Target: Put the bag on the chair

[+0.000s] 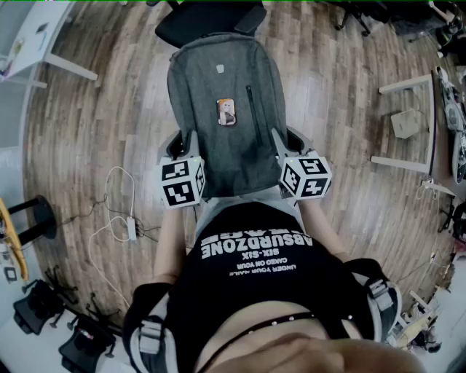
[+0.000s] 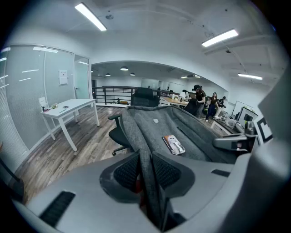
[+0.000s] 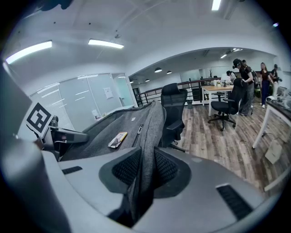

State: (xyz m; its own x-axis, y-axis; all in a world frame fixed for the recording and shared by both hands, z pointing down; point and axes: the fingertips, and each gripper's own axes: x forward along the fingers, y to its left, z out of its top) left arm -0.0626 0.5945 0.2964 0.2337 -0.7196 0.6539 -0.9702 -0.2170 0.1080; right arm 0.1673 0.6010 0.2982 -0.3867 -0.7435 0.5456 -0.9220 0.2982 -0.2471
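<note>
A grey backpack point(image 1: 224, 109) with a small picture tag on its front lies flat, its top end toward a black office chair point(image 1: 211, 22). My left gripper point(image 1: 191, 149) is shut on the bag's left edge, and the grey fabric point(image 2: 146, 164) runs between its pads. On the other side my right gripper point(image 1: 280, 149) is shut on the bag's right edge, with fabric point(image 3: 146, 164) pinched between its pads. The chair point(image 3: 175, 109) shows beyond the bag in the right gripper view, and only its arm and seat point(image 2: 119, 133) show in the left gripper view. The bag hides most of the seat.
Wood floor surrounds the chair. A white table point(image 2: 68, 109) stands to the left, cables and a power strip point(image 1: 131, 227) lie on the floor at left, and white desks point(image 1: 408, 124) stand at right. People point(image 3: 248, 86) stand by desks in the distance.
</note>
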